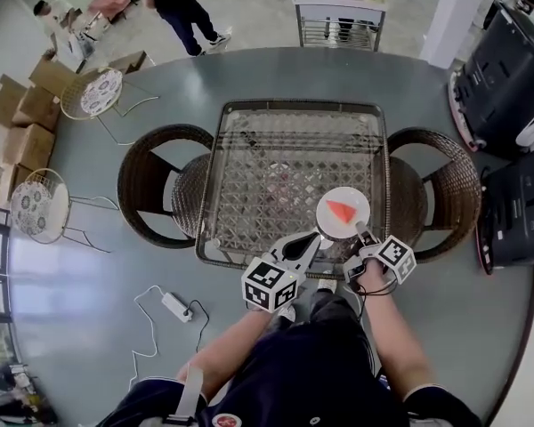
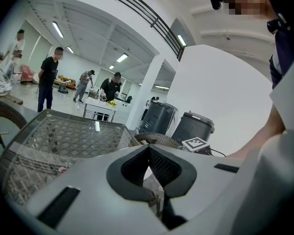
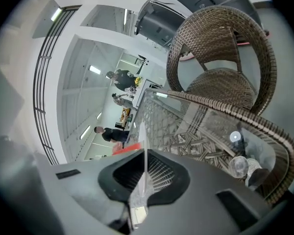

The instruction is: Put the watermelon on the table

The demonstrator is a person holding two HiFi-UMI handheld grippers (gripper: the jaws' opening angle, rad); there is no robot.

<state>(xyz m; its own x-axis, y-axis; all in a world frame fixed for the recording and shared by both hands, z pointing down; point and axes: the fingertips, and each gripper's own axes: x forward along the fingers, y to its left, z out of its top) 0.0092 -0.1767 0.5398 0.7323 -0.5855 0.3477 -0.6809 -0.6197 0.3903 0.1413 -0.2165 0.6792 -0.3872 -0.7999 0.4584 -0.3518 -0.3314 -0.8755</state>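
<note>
A red watermelon wedge (image 1: pixel 342 211) lies on a white plate (image 1: pixel 360 199) at the near right of the glass-topped wicker table (image 1: pixel 276 163). My right gripper (image 1: pixel 361 230) is shut on the plate's near rim. In the right gripper view the plate (image 3: pixel 143 136) shows edge-on between the pads, with the watermelon (image 3: pixel 123 148) behind it. My left gripper (image 1: pixel 315 237) points at the plate's near left rim. Its jaws (image 2: pixel 149 148) meet at the tips, and I see nothing held between them.
Wicker chairs stand at the table's left (image 1: pixel 156 185) and right (image 1: pixel 438 189). Black bins (image 1: pixel 503 69) are at the far right. A power strip with cable (image 1: pixel 175 306) lies on the floor near my legs. People (image 1: pixel 173 3), cardboard boxes (image 1: pixel 27 105) and a small white stand (image 1: pixel 338 7) are beyond.
</note>
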